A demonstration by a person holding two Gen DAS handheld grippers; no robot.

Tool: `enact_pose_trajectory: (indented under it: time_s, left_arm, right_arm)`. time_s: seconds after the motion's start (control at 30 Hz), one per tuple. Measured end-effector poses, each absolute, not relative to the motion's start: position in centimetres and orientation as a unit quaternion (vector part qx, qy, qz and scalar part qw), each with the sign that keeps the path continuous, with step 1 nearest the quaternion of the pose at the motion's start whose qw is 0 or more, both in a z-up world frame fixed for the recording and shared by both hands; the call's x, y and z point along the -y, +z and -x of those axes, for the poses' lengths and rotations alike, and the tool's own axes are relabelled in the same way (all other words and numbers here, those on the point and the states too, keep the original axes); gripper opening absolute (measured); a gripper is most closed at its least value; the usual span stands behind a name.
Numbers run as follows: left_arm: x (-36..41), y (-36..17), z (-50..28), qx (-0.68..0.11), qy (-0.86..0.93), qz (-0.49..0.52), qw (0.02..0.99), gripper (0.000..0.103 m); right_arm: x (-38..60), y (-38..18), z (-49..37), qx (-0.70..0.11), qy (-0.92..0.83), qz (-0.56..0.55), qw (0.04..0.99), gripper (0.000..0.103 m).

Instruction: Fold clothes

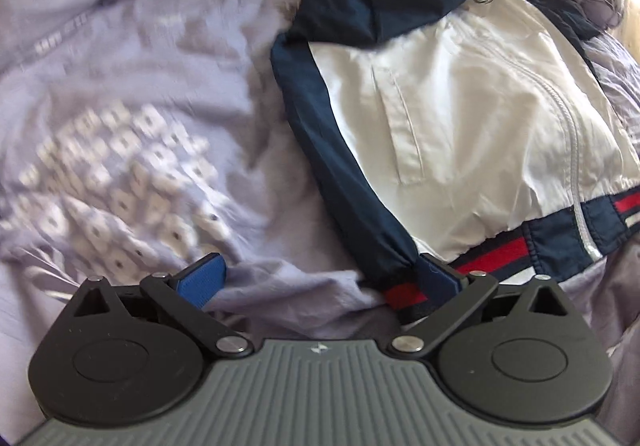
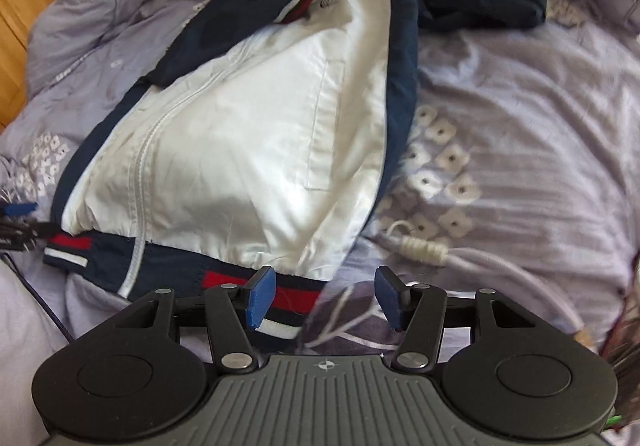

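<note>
Jacket (image 2: 248, 134), white with navy side panels and a red, white and navy striped hem, lies face up with its zip closed on a lilac quilt (image 2: 520, 126) that covers the bed. Its hem band (image 2: 224, 278) lies toward the near edge of the bed and its collar toward the far side. One navy sleeve (image 2: 480, 6) trails out sideways at the far end; the other sleeve (image 1: 344, 166) lies along the body's side, its striped cuff down at the hem corner.

Left gripper (image 1: 328, 282) stands with its jaws spread as wide as they go, one blue pad over bare quilt, the other right at that cuff and hem corner; nothing is clamped. Right gripper (image 2: 324, 294) has its jaws about half open, straddling the opposite hem corner, with one pad over the striped band and the other over quilt, and no cloth pinched that I can see.

This looks like the start of a fold, both grippers at the hem corners with nothing taken hold of. The next move would call for each to settle onto its corner, close on the band, then carry the hem evenly toward the collar, watching that the slippery cloth and loose sleeve do not bunch.
</note>
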State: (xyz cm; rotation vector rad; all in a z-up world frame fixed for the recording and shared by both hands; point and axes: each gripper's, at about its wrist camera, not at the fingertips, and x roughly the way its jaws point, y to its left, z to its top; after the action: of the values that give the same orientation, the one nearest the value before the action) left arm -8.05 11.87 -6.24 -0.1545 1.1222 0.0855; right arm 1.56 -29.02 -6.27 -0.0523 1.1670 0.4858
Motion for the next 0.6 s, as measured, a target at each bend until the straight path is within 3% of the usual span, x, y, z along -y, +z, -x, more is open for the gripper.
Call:
enact_pose_trajectory:
  time_s: [0.13, 0.23, 0.3, 0.4, 0.43, 0.6]
  left_arm:
    - [-11.8, -8.2, 6.1, -0.559, 0.056, 0.093, 0.822, 0.103]
    - [-11.6, -8.6, 5.7, -0.563, 0.068, 0.092, 0.818, 0.101]
    - [-11.4, -7.9, 6.1, -0.564, 0.061, 0.085, 0.819, 0.083]
    - [-11.7, -6.4, 7.1, -0.566, 0.027, 0.094, 0.819, 0.054]
    - [-11.8, -6.0, 7.3, -0.57, 0.012, 0.105, 0.815, 0.049]
    - [-10.2, -5.7, 8.1, -0.583, -0.015, 0.053, 0.81, 0.05]
  right_arm:
    - [27.4, -8.3, -2.5, -0.553, 0.221, -0.006, 0.804, 0.053]
    - [26.7, -8.5, -2.9, -0.56, 0.203, -0.012, 0.803, 0.04]
    - [26.6, -7.3, -2.1, -0.558, 0.218, 0.006, 0.801, 0.022]
    - [27.3, -5.2, -1.1, -0.568, 0.247, 0.004, 0.785, 0.014]
    - [27.5, -4.5, -0.9, -0.57, 0.25, 0.003, 0.782, 0.014]
    - [27.3, -3.1, 0.2, -0.587, 0.247, 0.028, 0.77, 0.014]
